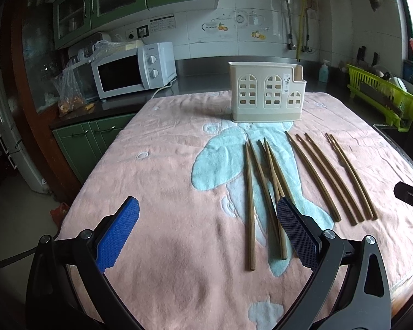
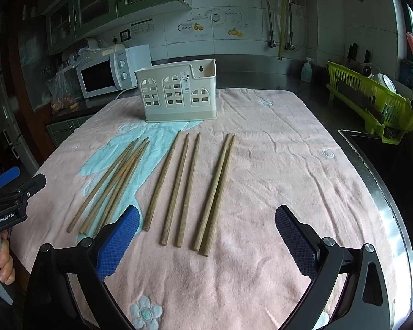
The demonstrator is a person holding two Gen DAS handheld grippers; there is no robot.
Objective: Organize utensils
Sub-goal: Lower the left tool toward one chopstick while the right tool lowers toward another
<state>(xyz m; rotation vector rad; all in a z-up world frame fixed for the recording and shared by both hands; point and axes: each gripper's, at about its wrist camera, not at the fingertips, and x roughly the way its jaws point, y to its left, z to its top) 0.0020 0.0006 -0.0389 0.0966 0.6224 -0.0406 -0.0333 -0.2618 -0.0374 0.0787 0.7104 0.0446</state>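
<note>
Both grippers, left gripper (image 1: 208, 225) and right gripper (image 2: 206, 233), hover wide open over the pink towel (image 2: 275, 165), holding nothing. Nine chopsticks (image 2: 183, 189) lie loose before the cream holder (image 2: 179, 96) (standing upright).

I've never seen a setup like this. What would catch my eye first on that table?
Probably the wooden chopsticks lying in loose groups across the middle of the pink towel, thin ends pointing away from the cameras. Behind them, at the towel's far edge, stands a cream holder with little arched windows. Nearest the cameras, the blue-padded fingers of the left gripper and right gripper are spread open, holding nothing.
</note>
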